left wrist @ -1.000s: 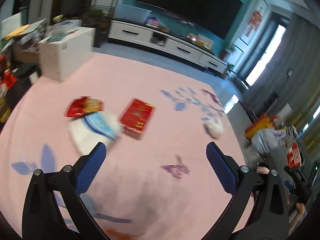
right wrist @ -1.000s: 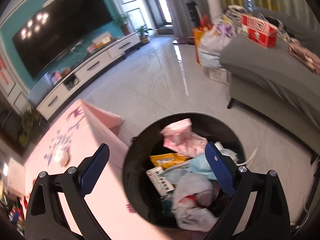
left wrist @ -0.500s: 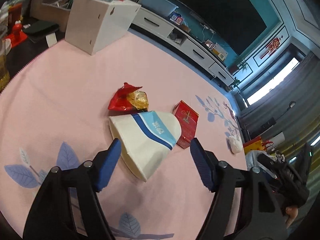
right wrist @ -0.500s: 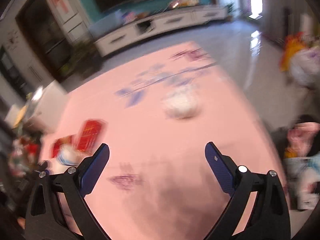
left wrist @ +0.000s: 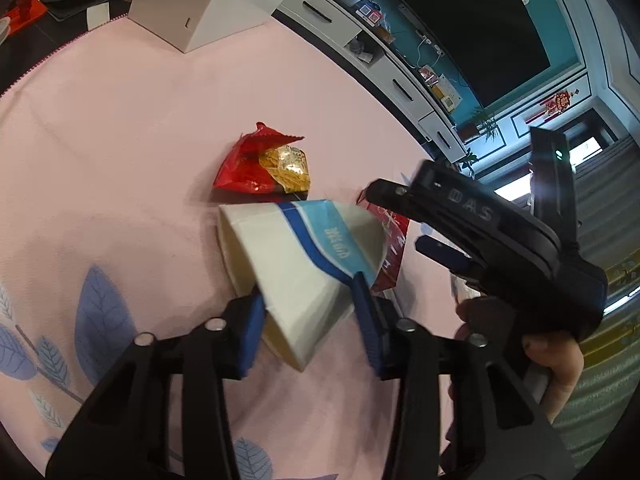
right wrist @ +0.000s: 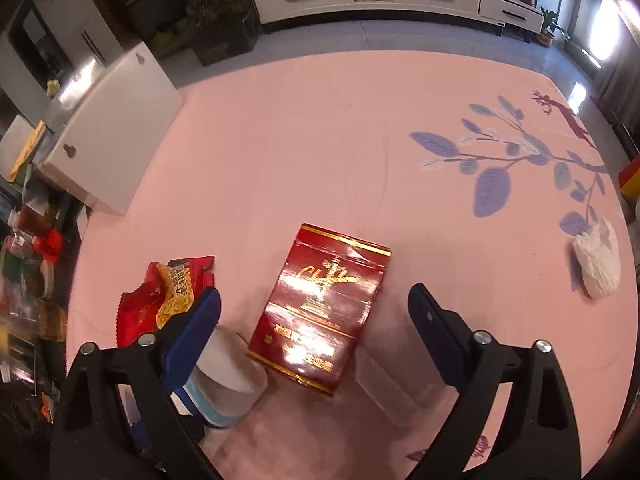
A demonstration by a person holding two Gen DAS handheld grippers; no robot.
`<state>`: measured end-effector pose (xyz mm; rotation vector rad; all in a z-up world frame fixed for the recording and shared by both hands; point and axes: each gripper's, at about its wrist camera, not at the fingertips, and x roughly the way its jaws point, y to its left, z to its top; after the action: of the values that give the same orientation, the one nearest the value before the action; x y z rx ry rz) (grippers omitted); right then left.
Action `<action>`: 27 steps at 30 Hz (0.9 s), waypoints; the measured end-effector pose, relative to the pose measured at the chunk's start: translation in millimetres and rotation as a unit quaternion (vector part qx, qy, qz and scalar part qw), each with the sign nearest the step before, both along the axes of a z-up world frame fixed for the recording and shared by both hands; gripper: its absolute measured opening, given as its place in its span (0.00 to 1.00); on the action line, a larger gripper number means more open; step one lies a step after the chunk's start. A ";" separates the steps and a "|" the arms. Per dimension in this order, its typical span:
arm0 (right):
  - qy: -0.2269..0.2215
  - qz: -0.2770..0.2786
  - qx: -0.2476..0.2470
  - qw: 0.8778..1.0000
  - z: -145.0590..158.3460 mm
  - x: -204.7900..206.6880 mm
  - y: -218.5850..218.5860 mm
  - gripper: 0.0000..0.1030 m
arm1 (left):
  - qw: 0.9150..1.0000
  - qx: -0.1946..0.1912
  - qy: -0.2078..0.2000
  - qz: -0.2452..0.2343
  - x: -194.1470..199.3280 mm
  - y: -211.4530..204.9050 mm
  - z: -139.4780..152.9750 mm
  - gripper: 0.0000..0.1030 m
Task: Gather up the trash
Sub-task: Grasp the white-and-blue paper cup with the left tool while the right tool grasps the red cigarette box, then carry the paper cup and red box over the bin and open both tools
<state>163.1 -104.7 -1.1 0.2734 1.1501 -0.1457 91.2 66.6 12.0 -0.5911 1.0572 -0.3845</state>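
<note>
Trash lies on the pink cloth [right wrist: 320,152]; the flattened paper cup [left wrist: 296,272] sits between the pads of the left claw [left wrist: 308,320], whose jaws have just been closing and now pinch its crushed end; that pickup is the step in hand. Right claw [right wrist: 314,324] hangs wide and empty, the red box [right wrist: 320,304] directly ahead between its fingers, the snack wrapper [right wrist: 168,296] beyond its left finger; next, I judge, it must descend and close on the box.

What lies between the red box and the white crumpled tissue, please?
Only bare pink cloth lies between the red box and the white crumpled tissue, in the right wrist view.
</note>
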 end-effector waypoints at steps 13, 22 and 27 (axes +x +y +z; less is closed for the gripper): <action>0.013 -0.008 -0.015 1.000 -8.9 2.6 -10.1 0.62 | 0.998 -0.054 -0.019 -0.031 -15.5 -16.2 13.0 0.04; -0.034 -0.014 -0.026 0.999 23.7 -64.5 -40.4 0.61 | 0.997 -0.011 -0.063 -0.047 -48.1 -36.2 43.2 0.04; -0.055 -0.036 -0.024 0.998 40.5 -131.2 -74.8 0.61 | 0.993 0.017 -0.093 -0.069 -84.6 -57.5 56.2 0.04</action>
<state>31.9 -179.5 39.4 0.2780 1.0267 -0.2190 6.6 9.2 68.2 -0.4433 0.9265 -0.5321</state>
